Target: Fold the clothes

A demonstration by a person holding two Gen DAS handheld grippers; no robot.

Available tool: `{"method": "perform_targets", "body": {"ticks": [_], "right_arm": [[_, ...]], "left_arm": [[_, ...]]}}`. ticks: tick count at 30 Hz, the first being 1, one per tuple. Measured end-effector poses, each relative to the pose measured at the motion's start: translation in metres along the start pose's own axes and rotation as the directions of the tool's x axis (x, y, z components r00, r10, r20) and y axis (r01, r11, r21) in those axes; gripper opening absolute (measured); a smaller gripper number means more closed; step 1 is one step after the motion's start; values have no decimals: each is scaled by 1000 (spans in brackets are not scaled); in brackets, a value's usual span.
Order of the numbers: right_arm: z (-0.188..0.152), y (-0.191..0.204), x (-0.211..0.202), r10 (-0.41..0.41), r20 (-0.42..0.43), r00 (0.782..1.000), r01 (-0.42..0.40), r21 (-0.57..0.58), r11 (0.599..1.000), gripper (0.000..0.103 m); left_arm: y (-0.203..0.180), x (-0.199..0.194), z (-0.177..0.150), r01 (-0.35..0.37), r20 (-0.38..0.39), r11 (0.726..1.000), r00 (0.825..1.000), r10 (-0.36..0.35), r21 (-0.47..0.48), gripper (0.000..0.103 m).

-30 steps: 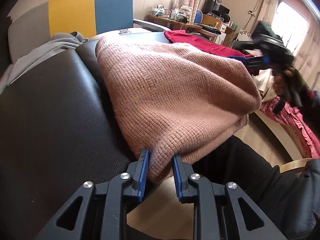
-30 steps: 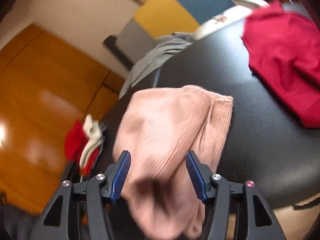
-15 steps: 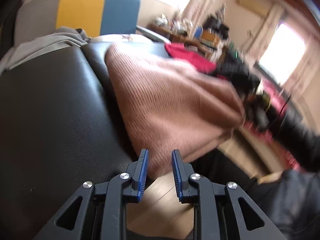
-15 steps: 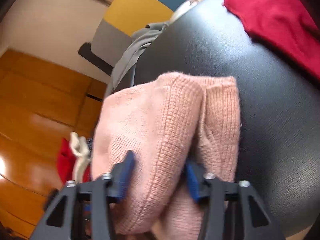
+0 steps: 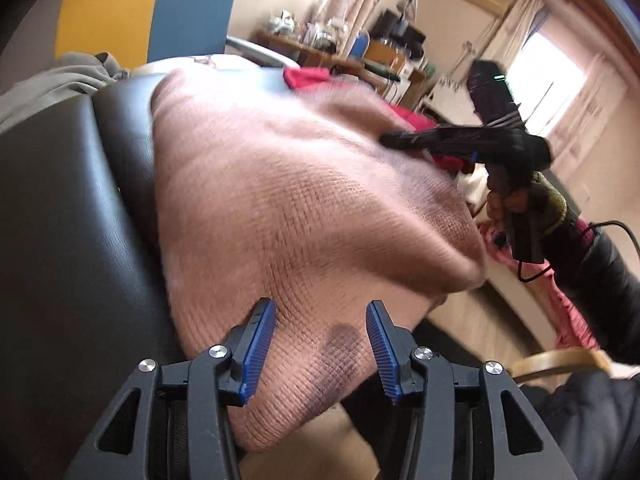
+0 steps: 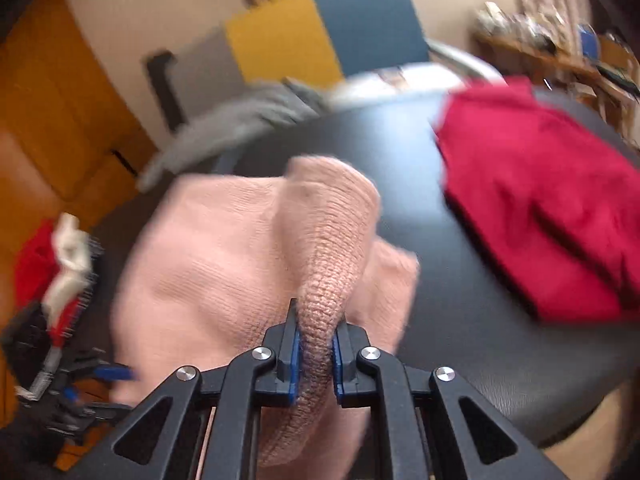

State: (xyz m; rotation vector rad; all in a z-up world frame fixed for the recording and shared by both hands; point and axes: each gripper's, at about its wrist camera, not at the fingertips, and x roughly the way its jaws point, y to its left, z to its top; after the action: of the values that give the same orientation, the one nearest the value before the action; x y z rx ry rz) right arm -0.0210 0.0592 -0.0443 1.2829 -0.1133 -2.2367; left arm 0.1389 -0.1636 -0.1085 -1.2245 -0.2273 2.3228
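Observation:
A pink knit sweater [image 5: 300, 200] lies bunched on the black padded surface [image 5: 60, 240], its near hem hanging over the edge. My left gripper [image 5: 320, 344] is at that hem. Its jaws are opening, with the knit between them but the pads clear of it. In the right wrist view my right gripper [image 6: 316, 348] has its jaws closing, and the pads pinch a raised ridge of the sweater [image 6: 208, 248]. The left wrist view shows the right gripper [image 5: 400, 140] over the sweater's far side, held by a gloved hand [image 5: 516, 196].
A red garment [image 6: 540, 208] lies spread on the black surface [image 6: 460, 320] to the right. A grey garment [image 6: 240, 120] drapes over the far edge before a yellow and blue chair [image 6: 320, 32]. Red and white clothes [image 6: 60, 256] lie on the wooden floor at left. A cluttered desk [image 5: 320, 40] stands behind.
The left jaws have spread and let go of the sweater's hem. The right jaws have closed from wide apart onto a fold of the sweater, and the right gripper has swung in over it.

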Motion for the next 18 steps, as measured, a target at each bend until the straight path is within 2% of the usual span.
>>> {"method": "perform_targets", "body": {"ticks": [1, 4, 6, 7, 9, 11, 12, 15, 18], "right_arm": [[-8, -11, 13, -5, -20, 1000, 6, 27, 1000, 12], [-18, -37, 21, 105, 69, 992, -111, 90, 990, 11], [-20, -44, 22, 145, 94, 985, -152, 69, 986, 11], [-21, -47, 22, 160, 103, 982, -166, 49, 985, 11], [-25, -53, 22, 204, 116, 972, -211, 49, 976, 11], [-28, -58, 21, 239, 129, 962, -247, 50, 968, 11], [-28, -59, 22, 246, 132, 960, -253, 42, 967, 11], [-19, -50, 27, 230, 122, 966, -231, -4, 973, 12], [3, -38, 40, 186, 100, 978, -182, -42, 982, 12]], "left_arm": [[-1, 1, -1, 7, -17, 1000, 1000, -7, 14, 48], [-1, -1, 1, 14, -71, 999, 997, -11, 33, 47], [0, -8, 7, 53, -71, 999, 996, -53, 6, 42], [1, -13, 13, 81, -54, 997, 995, -81, -13, 42], [2, -27, 32, 127, 45, 991, 991, -125, -43, 43], [3, -38, 54, 153, 150, 986, 979, -142, -68, 51], [6, -37, 66, 142, 187, 986, 975, -123, -88, 57], [24, -14, 103, 100, 241, 980, 969, -56, -173, 59], [39, 36, 129, -75, 147, 970, 983, 111, -230, 54]]}}
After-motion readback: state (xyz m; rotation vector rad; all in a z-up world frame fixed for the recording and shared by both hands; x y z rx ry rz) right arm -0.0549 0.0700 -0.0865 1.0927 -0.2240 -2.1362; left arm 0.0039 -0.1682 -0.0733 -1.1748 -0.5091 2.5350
